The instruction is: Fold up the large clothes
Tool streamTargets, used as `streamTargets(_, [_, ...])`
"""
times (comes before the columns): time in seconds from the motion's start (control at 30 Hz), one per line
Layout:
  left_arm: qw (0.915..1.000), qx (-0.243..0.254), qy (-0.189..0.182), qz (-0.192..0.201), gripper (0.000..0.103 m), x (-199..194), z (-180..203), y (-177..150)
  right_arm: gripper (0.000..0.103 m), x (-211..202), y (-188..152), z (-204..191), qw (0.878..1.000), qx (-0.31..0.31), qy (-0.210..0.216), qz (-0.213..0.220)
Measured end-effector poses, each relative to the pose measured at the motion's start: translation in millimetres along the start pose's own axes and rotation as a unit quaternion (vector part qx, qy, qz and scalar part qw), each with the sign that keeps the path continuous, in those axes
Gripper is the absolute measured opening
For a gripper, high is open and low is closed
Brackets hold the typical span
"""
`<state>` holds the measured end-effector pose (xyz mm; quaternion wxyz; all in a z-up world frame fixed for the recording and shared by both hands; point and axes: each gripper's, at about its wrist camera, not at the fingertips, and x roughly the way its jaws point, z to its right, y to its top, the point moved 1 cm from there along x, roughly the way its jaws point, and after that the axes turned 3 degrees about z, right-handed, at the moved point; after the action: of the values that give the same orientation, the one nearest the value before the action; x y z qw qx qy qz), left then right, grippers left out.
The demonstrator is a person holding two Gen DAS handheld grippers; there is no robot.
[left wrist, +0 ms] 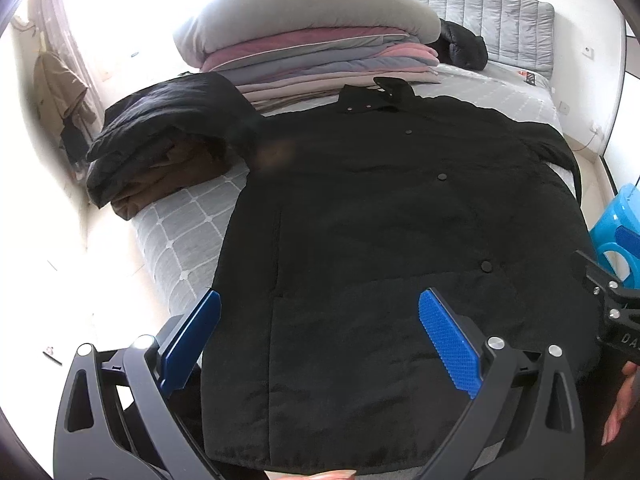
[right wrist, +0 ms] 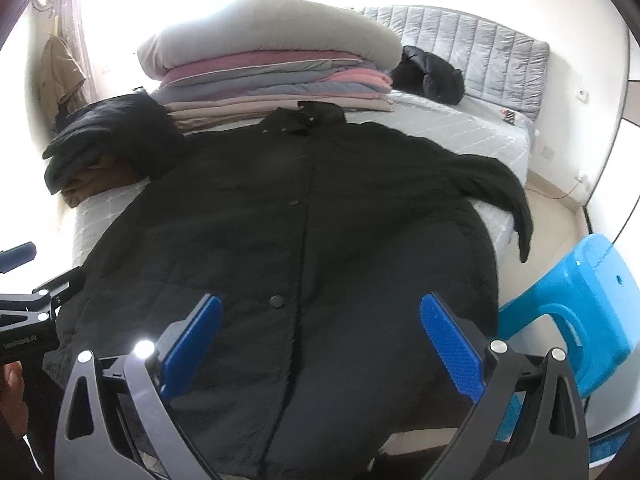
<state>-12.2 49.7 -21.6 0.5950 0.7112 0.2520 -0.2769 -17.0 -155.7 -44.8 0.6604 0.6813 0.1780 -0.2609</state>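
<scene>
Black coat (left wrist: 380,216) lies flat on the bed (left wrist: 180,232); both grippers' jaws gape wide, empty.

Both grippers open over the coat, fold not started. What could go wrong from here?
1. The long black quilted coat has one sleeve hanging off the bed's edge; folding may drag it down toward the bright blue plastic stool.
2. The other shoulder lies against a pile of dark folded clothes, which could snag or get pulled along.
3. The open left gripper and right gripper may grab only the top layer.
</scene>
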Motion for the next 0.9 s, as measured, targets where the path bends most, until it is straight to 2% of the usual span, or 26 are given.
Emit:
streamTargets(0.3, [0.9999,0.001,0.005,-0.012,0.096,-1,-3,-6,0.096,6,-9,10,0.999,0.019,0.023,-0.016])
streamTargets(0.4, [0.9982,-0.026,-0.036,-0.04,0.096,6,-18,-15,0.096,6,-12,10,0.999,0.015,0.029,-0.02])
streamTargets(0.5, [0.9909,-0.08,-0.076,-0.077,0.096,19,-52,-30,0.096,7,-17,8,0.999,0.01,0.042,-0.03])
streamTargets(0.6, [0.9879,-0.107,-0.065,-0.092,0.096,28,-82,-46,0.096,7,-16,19,0.998,0.016,0.053,-0.037])
streamTargets(0.7, [0.984,-0.131,-0.058,-0.106,0.096,35,-108,-59,0.096,8,-14,49,0.993,0.065,0.08,-0.052])
streamTargets(0.8, [0.9727,-0.173,-0.081,-0.132,0.096,46,-134,-77,0.096,12,-14,85,0.984,0.107,0.109,-0.087])
streamTargets(0.87, [0.9661,-0.192,-0.096,-0.143,0.096,52,-146,-86,0.096,16,-12,107,0.984,0.099,0.098,-0.111])
streamTargets(0.9, [0.9618,-0.205,-0.108,-0.146,0.096,56,-153,-92,0.096,17,-10,124,0.986,0.088,0.08,-0.119])
